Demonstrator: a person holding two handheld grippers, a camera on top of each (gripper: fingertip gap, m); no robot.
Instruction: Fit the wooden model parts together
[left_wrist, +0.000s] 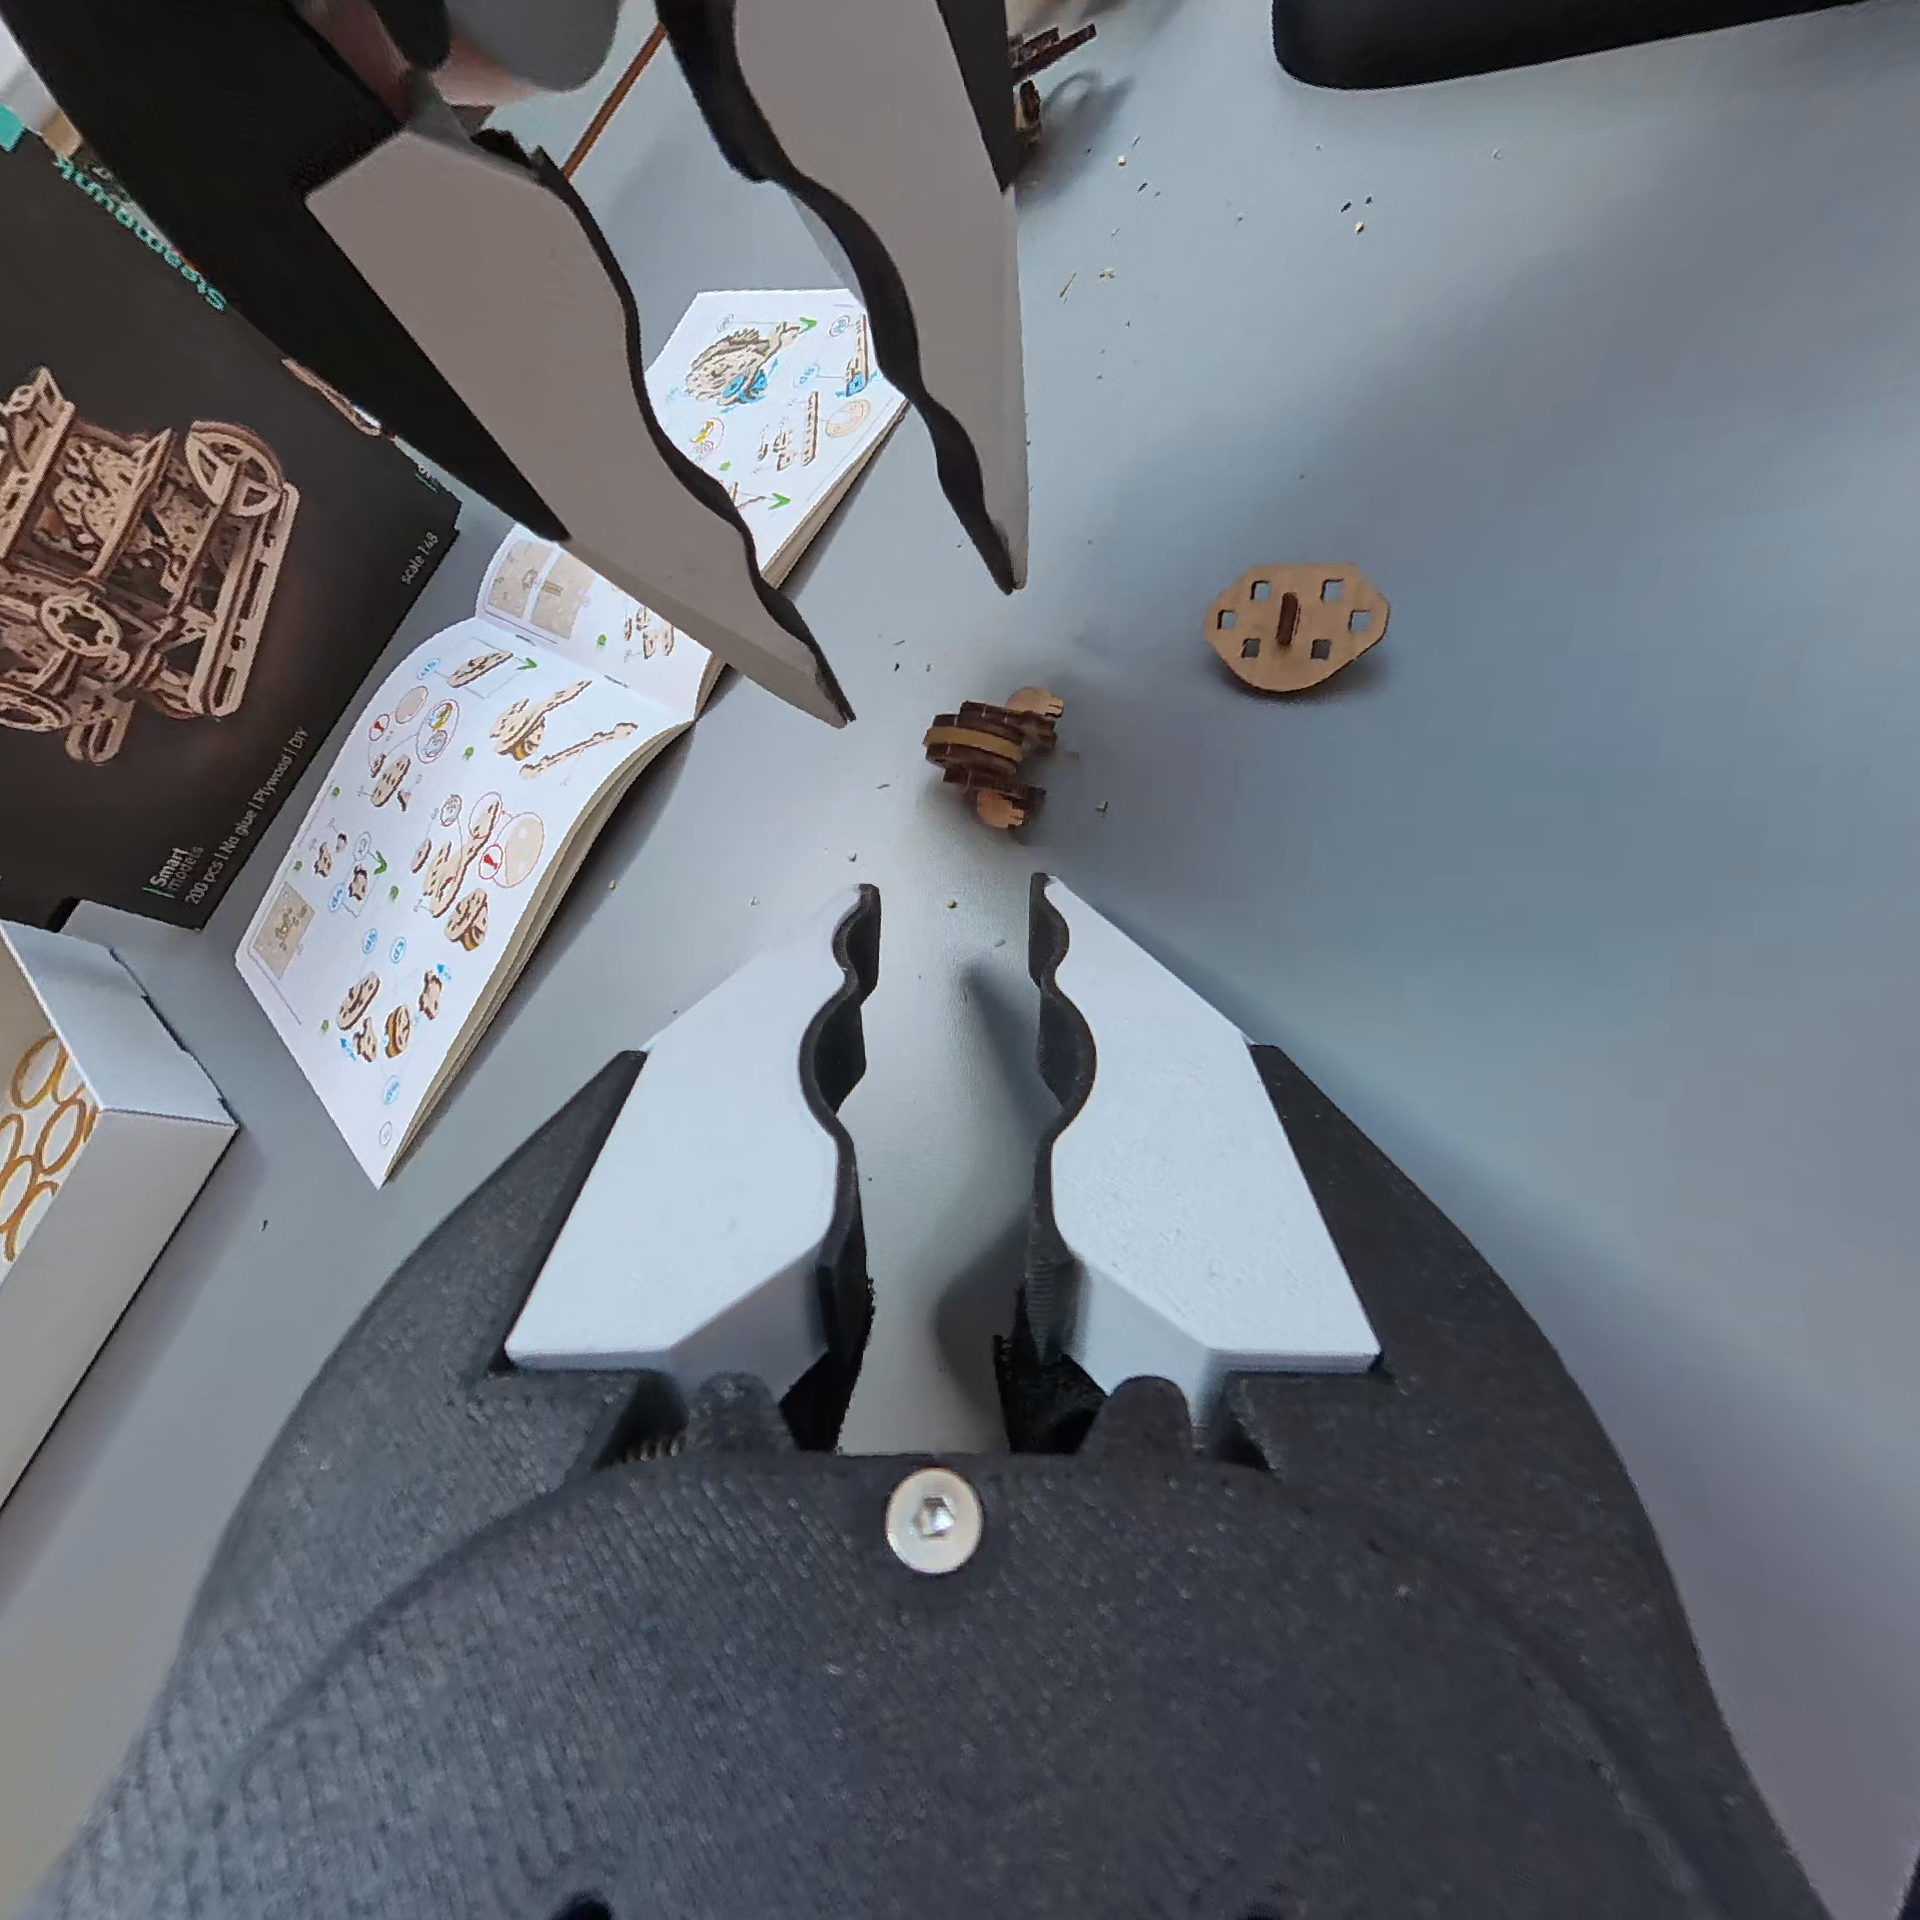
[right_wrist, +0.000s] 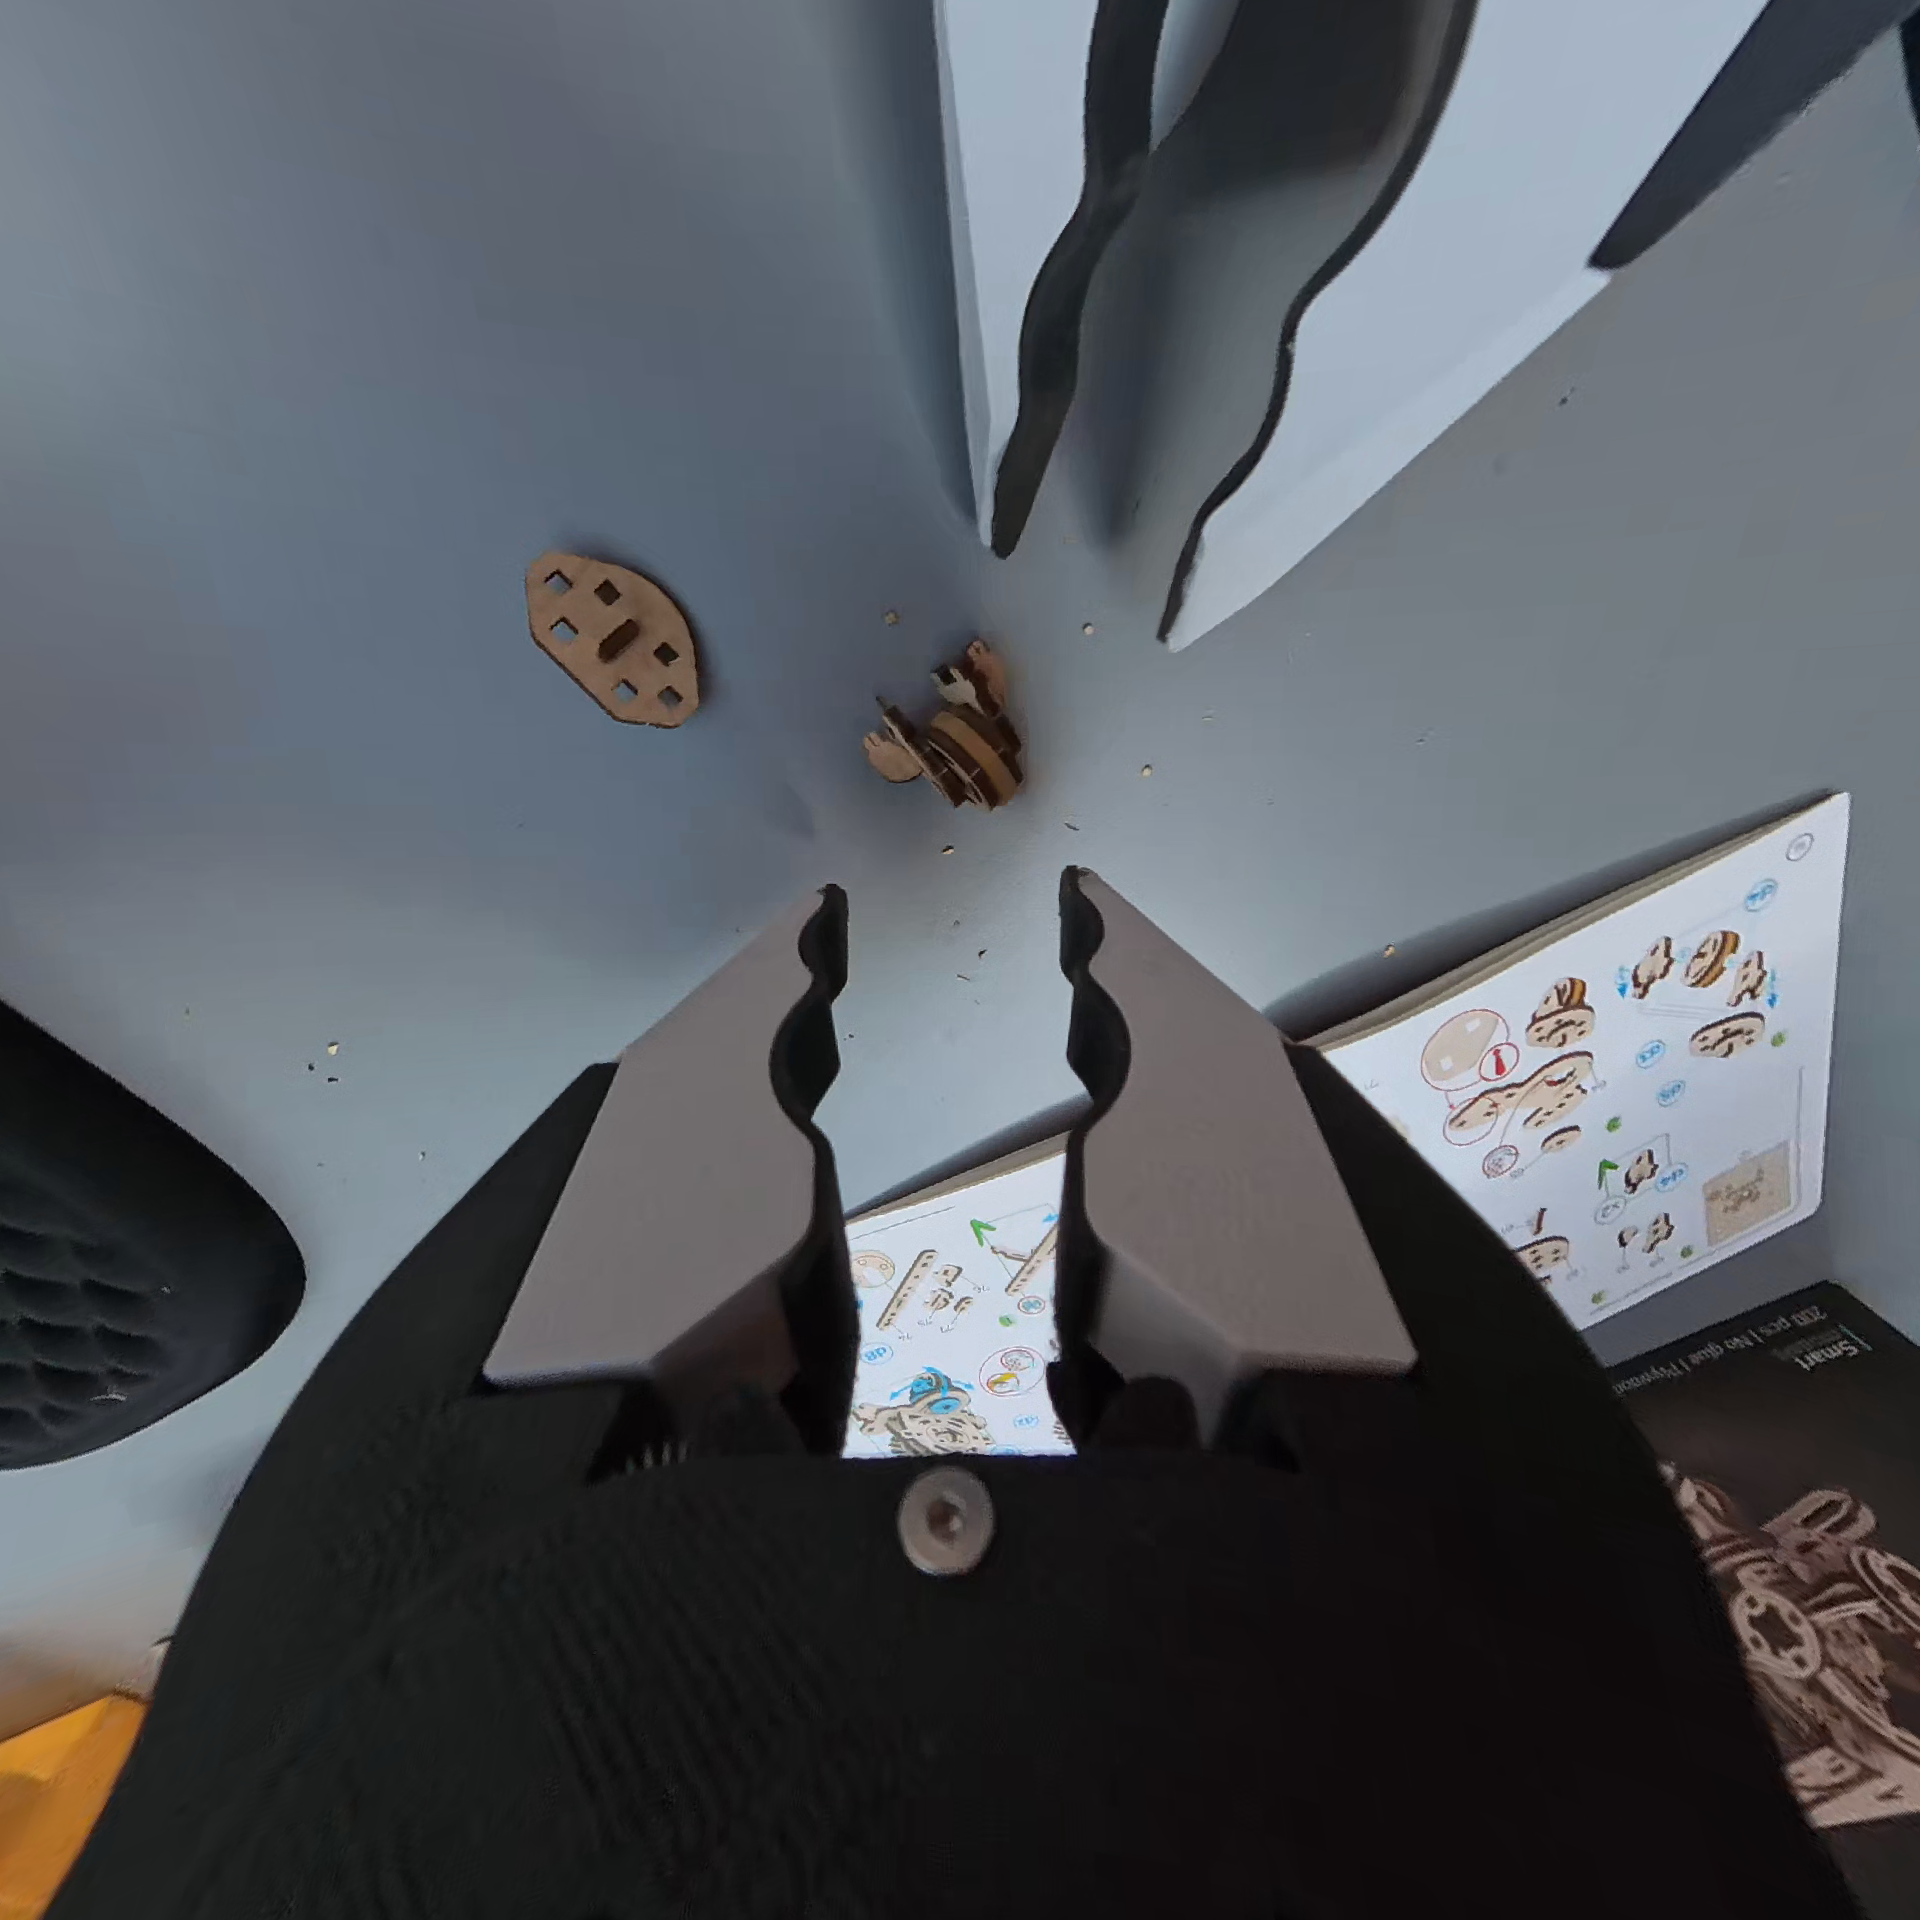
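Both grippers, the left and the right, are open and hold nothing, pointing at the small wooden stack in the frame's middle, with the holed plate lying apart, probably so either can grab one.

Wooden assembly between opposing tongs

The left gripper points forward and down, its two grey fingers spread with a clear gap and nothing between them. The right gripper faces it from the opposite side, jaws likewise parted and empty. Their tips seem close but apart, though the wide lens makes that hard to judge.
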